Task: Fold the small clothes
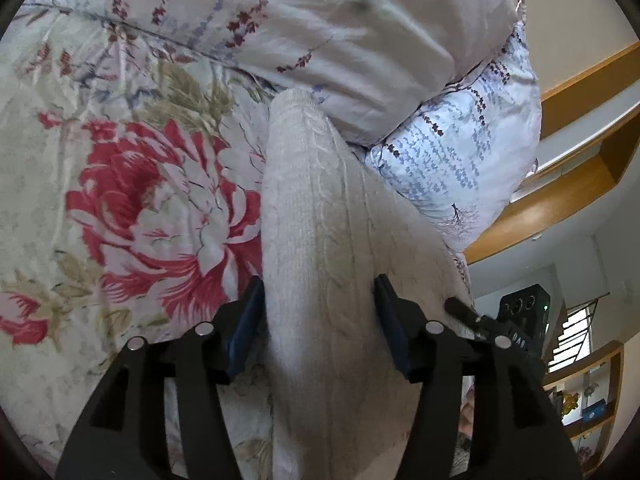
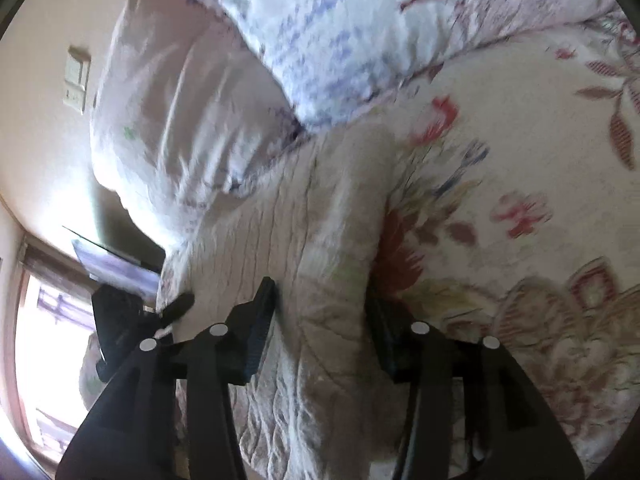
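Observation:
A cream cable-knit garment point(image 1: 316, 216) lies as a long strip on the floral bedspread point(image 1: 132, 184), its far end against the pillows. My left gripper point(image 1: 320, 296) is open, its two fingers on either side of the knit strip. In the right wrist view the same knit garment point(image 2: 304, 232) runs between the fingers of my right gripper point(image 2: 320, 300), which is open and straddles it. The right view is blurred. The other gripper's black tip point(image 1: 464, 310) shows at the garment's right edge in the left wrist view, and at its left edge in the right wrist view point(image 2: 176, 306).
Two floral pillows point(image 1: 320, 36) point(image 1: 460, 152) lie at the head of the bed. Wooden shelving point(image 1: 580, 152) lines the wall to the right. A window point(image 2: 44, 352) is at the left of the right wrist view. A light switch point(image 2: 76, 80) is on the wall.

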Action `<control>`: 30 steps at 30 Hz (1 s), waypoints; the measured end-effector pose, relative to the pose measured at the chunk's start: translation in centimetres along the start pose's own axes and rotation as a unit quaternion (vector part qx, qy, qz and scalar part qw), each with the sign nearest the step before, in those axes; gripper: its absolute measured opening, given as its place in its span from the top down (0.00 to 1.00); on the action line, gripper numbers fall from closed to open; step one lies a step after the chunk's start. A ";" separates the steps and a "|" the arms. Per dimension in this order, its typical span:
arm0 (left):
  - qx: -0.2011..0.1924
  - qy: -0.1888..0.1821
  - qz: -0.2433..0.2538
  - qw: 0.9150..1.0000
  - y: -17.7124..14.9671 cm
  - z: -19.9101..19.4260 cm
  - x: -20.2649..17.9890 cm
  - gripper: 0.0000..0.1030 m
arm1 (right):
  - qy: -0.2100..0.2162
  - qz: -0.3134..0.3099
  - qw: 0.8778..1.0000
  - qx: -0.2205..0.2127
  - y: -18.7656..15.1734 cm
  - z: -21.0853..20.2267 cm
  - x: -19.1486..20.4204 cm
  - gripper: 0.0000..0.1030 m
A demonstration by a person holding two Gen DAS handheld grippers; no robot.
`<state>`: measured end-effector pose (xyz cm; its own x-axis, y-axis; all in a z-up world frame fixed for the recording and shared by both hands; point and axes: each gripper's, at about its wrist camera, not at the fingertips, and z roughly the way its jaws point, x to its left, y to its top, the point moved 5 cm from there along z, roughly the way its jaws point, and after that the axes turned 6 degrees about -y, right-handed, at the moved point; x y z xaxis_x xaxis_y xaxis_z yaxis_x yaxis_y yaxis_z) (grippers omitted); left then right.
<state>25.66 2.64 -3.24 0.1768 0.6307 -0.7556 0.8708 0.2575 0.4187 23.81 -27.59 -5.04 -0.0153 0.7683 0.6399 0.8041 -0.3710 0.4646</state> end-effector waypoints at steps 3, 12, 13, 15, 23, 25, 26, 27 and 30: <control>-0.004 0.006 0.013 1.000 0.0 -1.0 -0.3 0.42 | -0.007 0.011 1.000 -0.017 0.9 -0.9 -0.6 0.54; 0.000 0.026 0.024 0.999 -0.4 -0.3 -0.2 0.34 | -0.074 -0.032 0.995 -0.060 1.7 -0.6 -0.4 0.89; 0.000 0.030 0.027 0.999 -0.3 -0.2 -0.2 0.32 | -0.095 -0.032 0.993 -0.062 1.9 -0.6 -0.7 0.90; -0.003 0.044 0.043 0.998 -0.3 0.0 -0.4 0.30 | -0.121 -0.020 0.991 -0.058 2.4 0.2 -1.8 0.90; -0.068 0.098 0.134 0.984 -0.3 -3.1 -3.2 0.32 | -0.055 -0.010 0.997 -0.048 1.6 -2.7 -1.8 0.67; -0.089 0.118 0.186 0.971 -0.9 -4.3 -4.9 0.32 | -0.044 -0.023 0.997 -0.053 0.8 -3.9 -1.5 0.50; -0.095 0.126 0.220 0.963 -1.6 -4.7 -6.0 0.32 | -0.043 -0.034 0.997 -0.053 0.3 -4.3 -1.3 0.50; -0.094 0.132 0.247 0.955 -2.3 -4.8 -6.9 0.32 | -0.041 -0.045 0.997 -0.049 -0.5 -4.5 -0.8 0.50; -0.070 0.153 0.300 0.939 -4.1 -3.6 -8.4 0.32 | -0.050 -0.063 0.996 -0.034 -2.1 -4.2 -0.5 0.62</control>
<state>18.91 -1.04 3.18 0.4583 0.8680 -0.1910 0.5835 -0.1317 0.8014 19.60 -29.42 -3.79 -0.0517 0.8579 0.5113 0.7570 -0.3002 0.5804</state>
